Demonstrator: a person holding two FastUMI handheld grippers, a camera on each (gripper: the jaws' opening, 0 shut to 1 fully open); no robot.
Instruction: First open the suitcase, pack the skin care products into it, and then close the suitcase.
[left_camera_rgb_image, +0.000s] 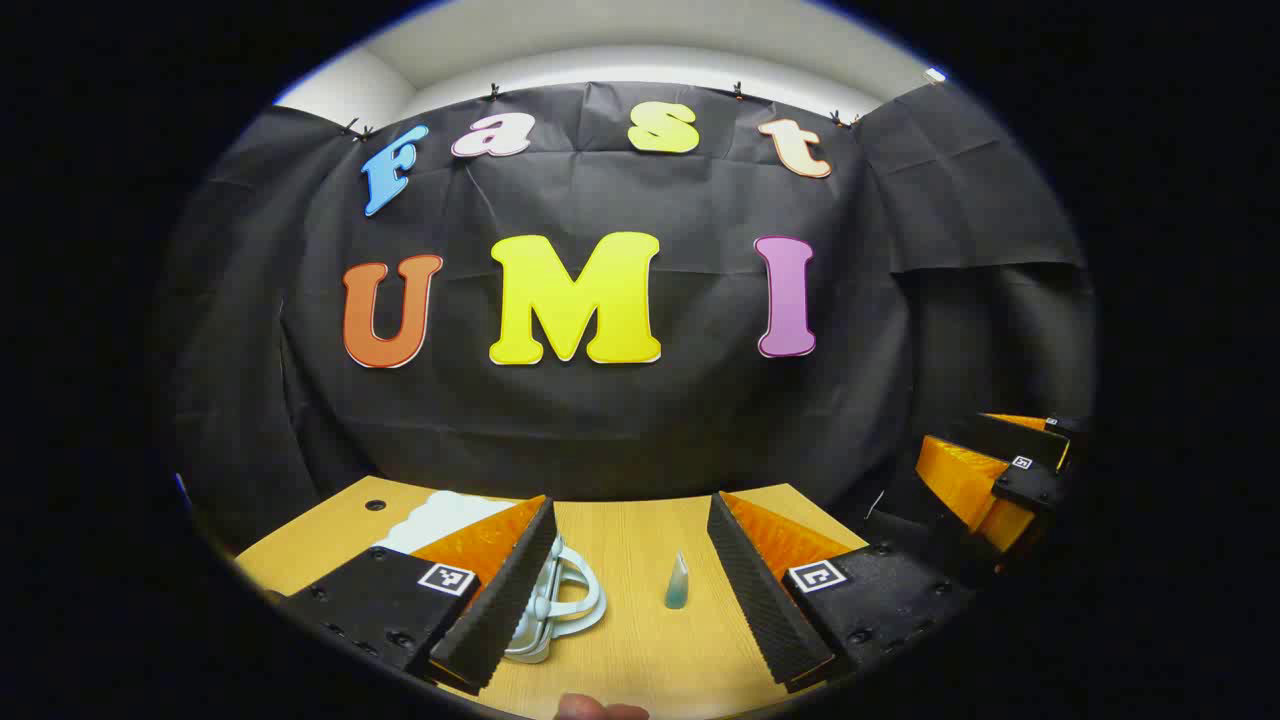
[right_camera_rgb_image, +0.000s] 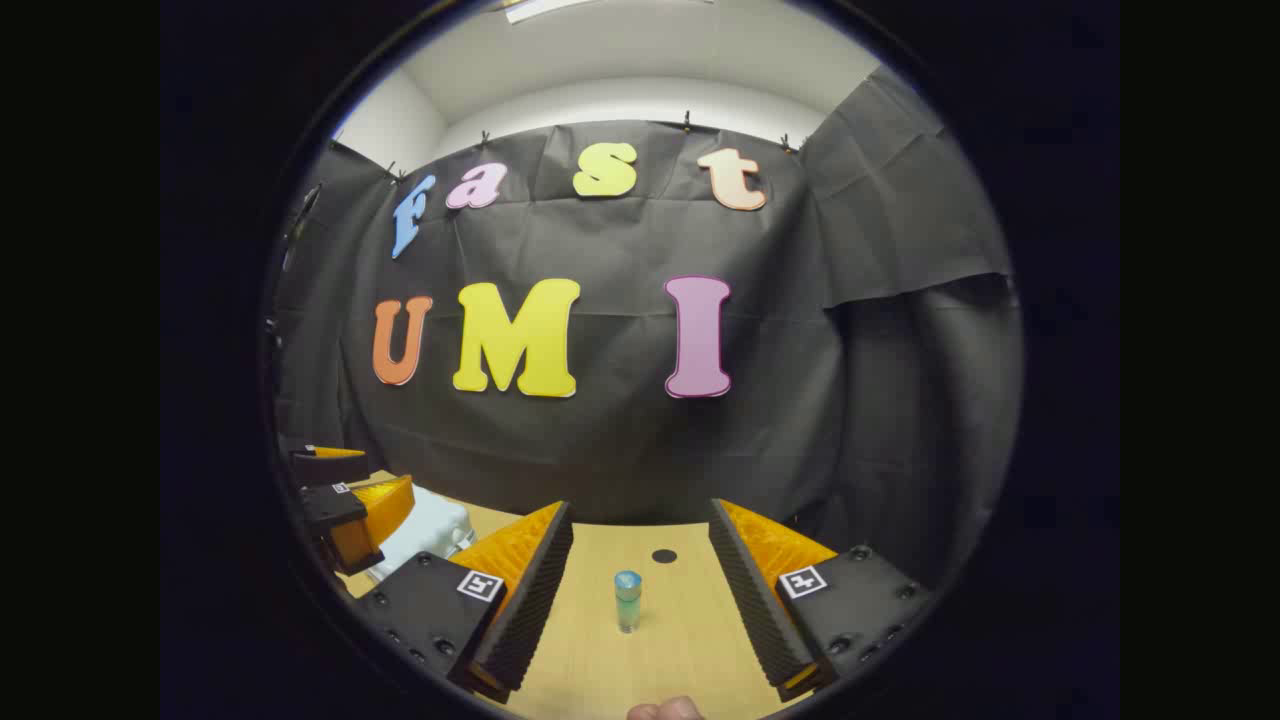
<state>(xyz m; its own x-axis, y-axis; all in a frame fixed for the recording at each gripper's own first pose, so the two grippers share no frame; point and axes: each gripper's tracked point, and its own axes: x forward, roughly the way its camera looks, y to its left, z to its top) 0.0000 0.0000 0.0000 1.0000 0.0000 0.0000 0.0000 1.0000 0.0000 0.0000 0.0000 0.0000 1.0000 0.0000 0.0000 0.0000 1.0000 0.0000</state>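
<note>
suitcase: hard, light, shut; grab handle | bottle: small, slippery, right of suitcase | left gripper, right gripper: wide open, holding nothing

Right gripper spread wide over wooden table, small upright bottle between its fingers; pale suitcase at left.

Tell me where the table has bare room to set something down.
Bare wood lies around the bottle between the right gripper fingers, up to the table hole. It is crowded at the suitcase by the left gripper.
</note>
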